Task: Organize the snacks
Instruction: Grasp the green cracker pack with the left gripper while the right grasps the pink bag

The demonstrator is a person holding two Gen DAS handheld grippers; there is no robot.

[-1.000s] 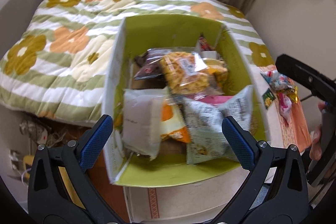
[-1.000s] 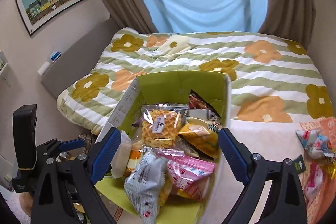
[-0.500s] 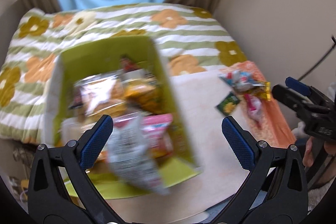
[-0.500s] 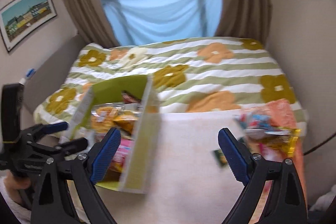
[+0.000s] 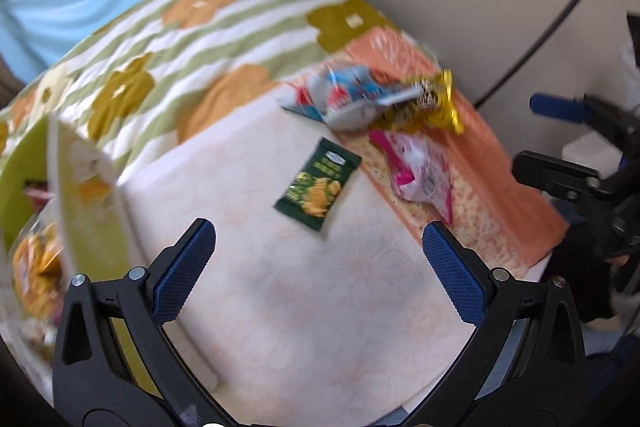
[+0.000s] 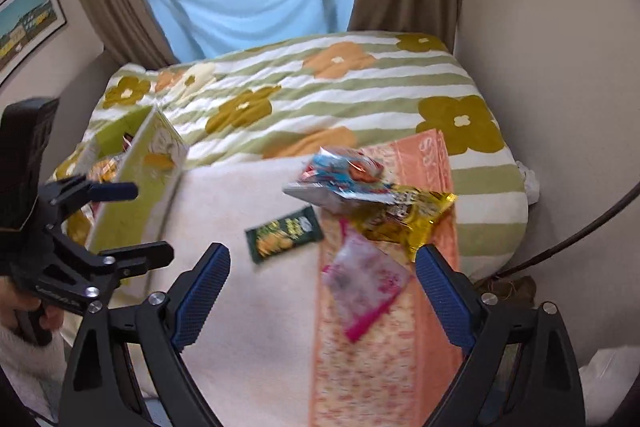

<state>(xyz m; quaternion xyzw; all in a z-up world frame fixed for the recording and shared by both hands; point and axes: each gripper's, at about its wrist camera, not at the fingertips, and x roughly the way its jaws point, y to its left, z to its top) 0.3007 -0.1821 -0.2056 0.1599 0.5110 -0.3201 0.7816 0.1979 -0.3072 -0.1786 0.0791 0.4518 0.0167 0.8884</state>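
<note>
While both views are blurred, a green cardboard box (image 6: 132,187) is seen at the left edge of the white worktop (image 6: 240,327), with snack packets (image 5: 34,267) stacked inside it; only yellow and orange wrappers can be made out there. Outside the box, 4 packets are left lying on the worktop. A dark green packet (image 6: 285,234) is laid flat near the middle, apart from the others. On the orange cloth (image 6: 392,367) at the right side, a blue and white packet (image 6: 340,179) is overlapped by a gold packet (image 6: 404,217), and a pink and clear packet (image 6: 366,287) is placed just in front of them. The left hand-held gripper (image 5: 320,267) is held over bare worktop with its jaws wide apart and nothing between them. The right hand-held gripper (image 6: 322,291) is likewise spread wide and empty, above the pink packet. A flowered striped bed quilt (image 6: 320,87) is seen behind the worktop.
</note>
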